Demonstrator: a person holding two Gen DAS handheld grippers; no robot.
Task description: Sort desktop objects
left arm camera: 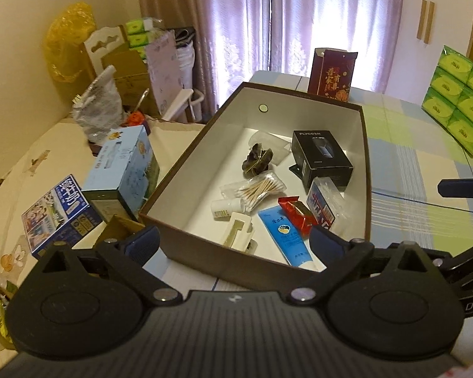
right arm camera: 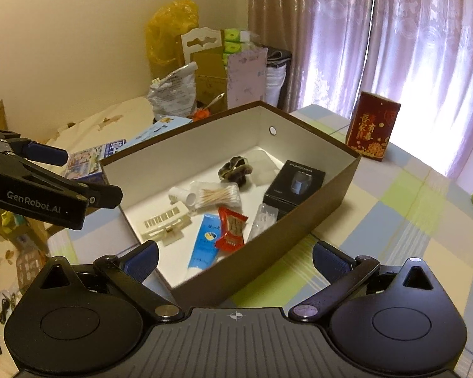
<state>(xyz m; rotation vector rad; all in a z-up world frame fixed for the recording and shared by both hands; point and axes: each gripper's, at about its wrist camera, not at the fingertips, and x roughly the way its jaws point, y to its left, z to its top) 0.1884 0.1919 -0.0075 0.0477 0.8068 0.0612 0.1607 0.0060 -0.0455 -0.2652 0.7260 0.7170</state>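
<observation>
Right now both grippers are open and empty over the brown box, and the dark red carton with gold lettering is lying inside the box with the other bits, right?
Not quite. The dark red carton stands upright on the checked tablecloth outside the brown box, beyond its far corner; the right wrist view shows this plainly. The rest holds: the left gripper and right gripper are open and empty.

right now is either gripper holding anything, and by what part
Nothing is held: the left gripper and the right gripper are both open and empty above the box.

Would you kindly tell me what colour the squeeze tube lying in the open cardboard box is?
Light blue squeeze tube with a white end, clearest in the right wrist view.
</observation>
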